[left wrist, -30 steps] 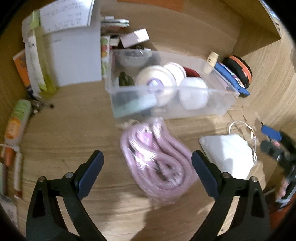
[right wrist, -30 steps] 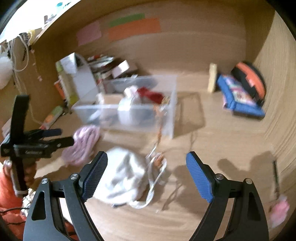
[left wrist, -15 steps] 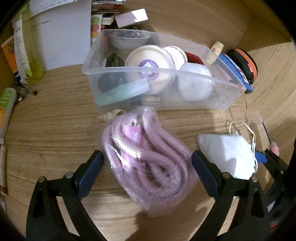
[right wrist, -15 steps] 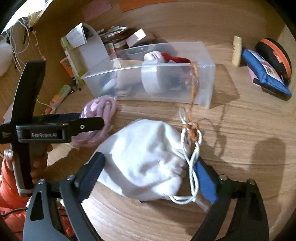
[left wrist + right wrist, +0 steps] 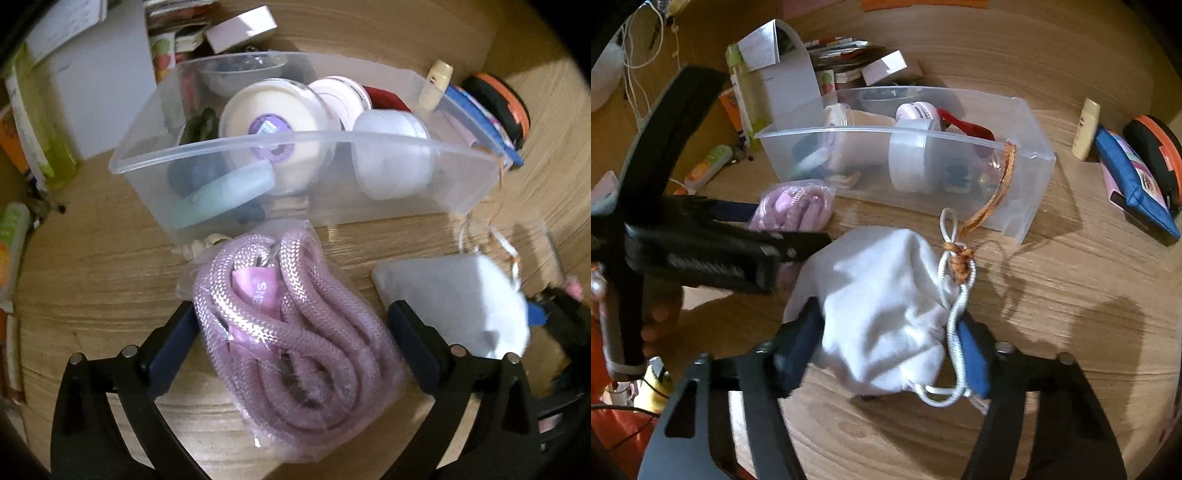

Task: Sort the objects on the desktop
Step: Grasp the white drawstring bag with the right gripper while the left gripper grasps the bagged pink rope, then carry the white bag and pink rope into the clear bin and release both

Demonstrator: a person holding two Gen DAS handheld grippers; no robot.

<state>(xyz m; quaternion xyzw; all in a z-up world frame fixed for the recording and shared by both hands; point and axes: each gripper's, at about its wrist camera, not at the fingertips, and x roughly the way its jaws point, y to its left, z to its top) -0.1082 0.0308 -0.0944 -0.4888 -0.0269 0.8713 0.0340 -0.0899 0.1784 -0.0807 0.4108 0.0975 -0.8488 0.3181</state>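
Note:
A bagged coil of pink rope (image 5: 288,325) lies on the wooden desk between the fingers of my left gripper (image 5: 291,332), which stands open around it, pads near its sides. The rope also shows in the right wrist view (image 5: 792,206). My right gripper (image 5: 882,350) is closed against both sides of a white drawstring pouch (image 5: 882,306), which also shows in the left wrist view (image 5: 454,295). A clear plastic bin (image 5: 461,184) with jars and small items stands just behind both, also visible in the right wrist view (image 5: 1027,192).
A white box (image 5: 99,88), cards and tubes crowd the back left. A blue pencil case (image 5: 1134,184), an orange-black case (image 5: 1156,147) and a small cream bottle (image 5: 1086,129) lie at the right. My left gripper's body (image 5: 701,243) sits close to the pouch.
Both grippers moved forward and down. The left one came around the pink rope. The right one came around the white pouch and narrowed onto it.

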